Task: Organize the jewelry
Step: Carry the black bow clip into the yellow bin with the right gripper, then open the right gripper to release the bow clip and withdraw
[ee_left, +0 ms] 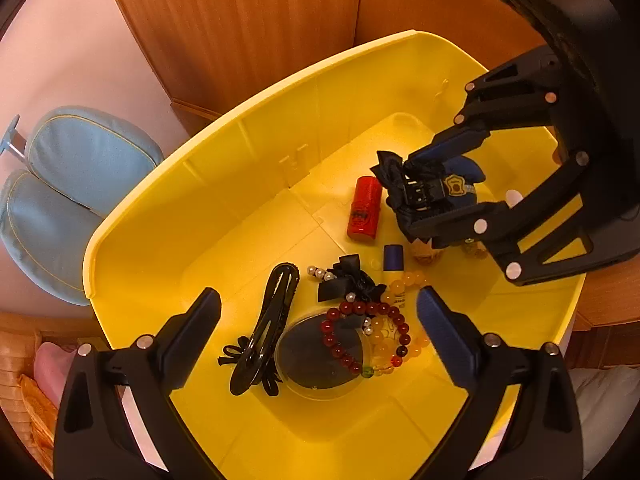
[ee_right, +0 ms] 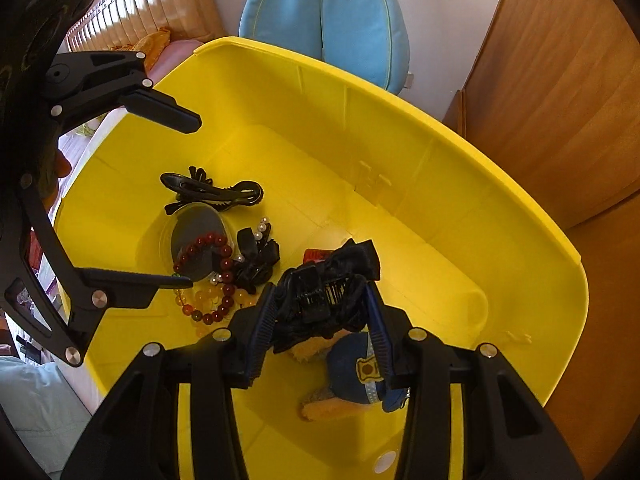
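Right gripper (ee_right: 320, 300): reaching down into the yellow bin (ee_right: 460, 184), pinching a black hair claw clip (ee_right: 320, 292)
Left gripper (ee_left: 320, 316): spread wide, hovering over the red bead bracelet (ee_left: 360, 336)
Right view only: plush toy (ee_right: 356, 372) under the clip
Nearby: red tube (ee_left: 364, 213), black barrette (ee_left: 264, 332)

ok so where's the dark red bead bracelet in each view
Left wrist view: the dark red bead bracelet lies low at centre, between the open left gripper fingers, draped over a round dark case.
Right wrist view: the bracelet sits left of centre, beside the left gripper's lower finger.
Shared landmark: the long black hair clip, beside the case in both.
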`<state>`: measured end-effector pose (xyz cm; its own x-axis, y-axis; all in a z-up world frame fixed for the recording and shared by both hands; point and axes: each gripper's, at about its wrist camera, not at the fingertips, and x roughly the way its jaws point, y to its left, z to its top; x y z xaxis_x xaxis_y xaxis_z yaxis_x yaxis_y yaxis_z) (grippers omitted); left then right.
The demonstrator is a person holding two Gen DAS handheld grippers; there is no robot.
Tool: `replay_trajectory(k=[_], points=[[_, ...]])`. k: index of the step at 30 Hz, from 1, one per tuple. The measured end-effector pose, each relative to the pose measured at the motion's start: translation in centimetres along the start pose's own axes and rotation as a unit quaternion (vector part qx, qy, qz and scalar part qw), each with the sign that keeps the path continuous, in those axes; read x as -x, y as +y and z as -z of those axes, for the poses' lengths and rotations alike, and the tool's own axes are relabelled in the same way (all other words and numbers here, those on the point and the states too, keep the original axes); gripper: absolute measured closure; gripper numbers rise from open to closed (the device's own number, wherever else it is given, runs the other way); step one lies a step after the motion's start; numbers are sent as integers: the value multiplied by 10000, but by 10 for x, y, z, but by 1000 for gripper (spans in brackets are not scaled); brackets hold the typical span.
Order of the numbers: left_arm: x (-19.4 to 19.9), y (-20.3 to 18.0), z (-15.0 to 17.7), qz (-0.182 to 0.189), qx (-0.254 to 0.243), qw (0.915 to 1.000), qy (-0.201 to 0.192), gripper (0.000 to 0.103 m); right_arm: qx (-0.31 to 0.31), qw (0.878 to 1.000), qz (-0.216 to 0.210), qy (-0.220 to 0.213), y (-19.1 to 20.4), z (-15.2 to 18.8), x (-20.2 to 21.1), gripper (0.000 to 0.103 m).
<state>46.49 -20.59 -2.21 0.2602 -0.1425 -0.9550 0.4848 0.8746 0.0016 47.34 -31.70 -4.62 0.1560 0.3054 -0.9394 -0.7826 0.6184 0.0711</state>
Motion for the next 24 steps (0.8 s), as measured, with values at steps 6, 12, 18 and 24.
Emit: replay_trajectory(k=[6,12,18,24], points=[[3,4,1,75,5,9999,-98,7,-86,10000,-23,-40,-5,4,0,40],[23,5,14,103,27,9992,-387,7,-184,9995,-11,-251,0,8,7,25],[56,-10,33,112,-56,9973,-720,7,-107,9970,18,-762,19,17,40,12],[92,-17,70,-21,146,9940,-1080,7,24,9922,86,-1243,51,30,74,9]])
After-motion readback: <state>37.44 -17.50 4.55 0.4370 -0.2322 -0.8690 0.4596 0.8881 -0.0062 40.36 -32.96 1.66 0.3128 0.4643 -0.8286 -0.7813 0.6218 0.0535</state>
